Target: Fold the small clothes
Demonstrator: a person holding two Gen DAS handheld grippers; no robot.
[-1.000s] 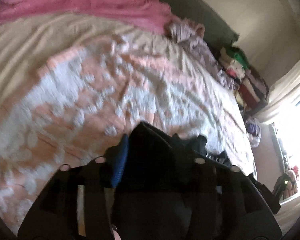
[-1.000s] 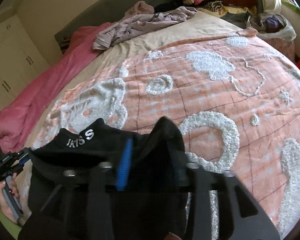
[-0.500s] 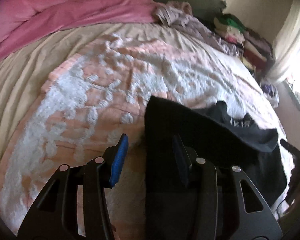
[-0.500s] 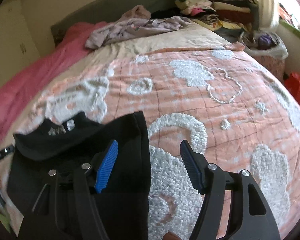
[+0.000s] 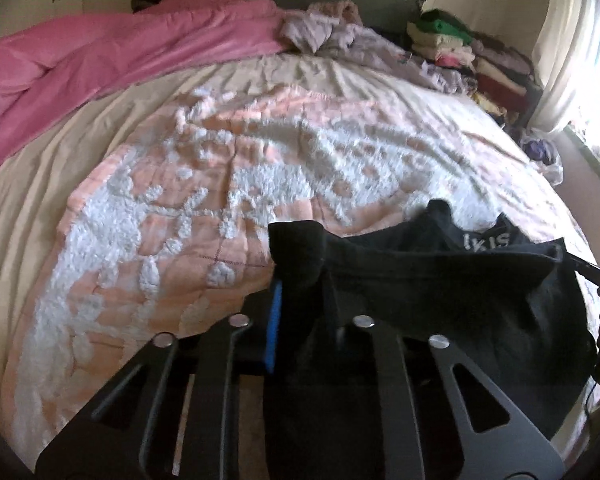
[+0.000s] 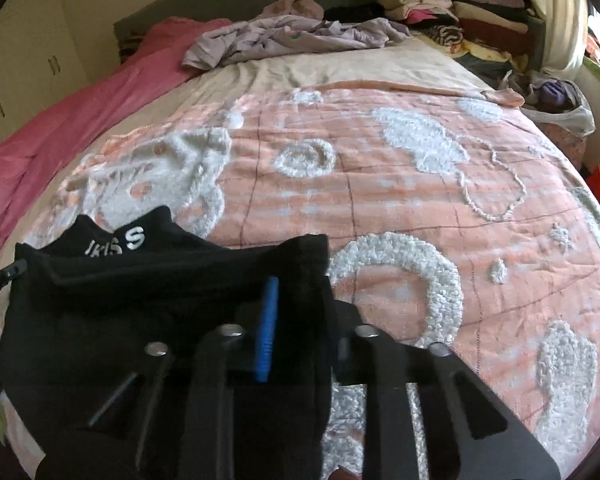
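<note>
A small black garment (image 5: pixel 440 280) with white lettering at its neckband hangs stretched between my two grippers above the bed. My left gripper (image 5: pixel 300 312) is shut on its left corner; black cloth bunches between the blue-padded fingers (image 5: pixel 275 320). My right gripper (image 6: pixel 296 312) is shut on the garment's (image 6: pixel 140 300) right corner, cloth pinched against the blue pad. The lower part of the garment hangs behind the gripper bodies and is hidden.
A peach bedspread (image 6: pixel 420 208) with white tufted patterns covers the bed. A pink duvet (image 5: pixel 100 52) lies along the far left. A crumpled lilac garment (image 6: pixel 292 36) lies near the headboard. Stacks of folded clothes (image 6: pixel 452 4) stand at the far right.
Half a second ago both grippers were open with the garment on the bed. Now both have shut on its top corners and hold it stretched between them.
</note>
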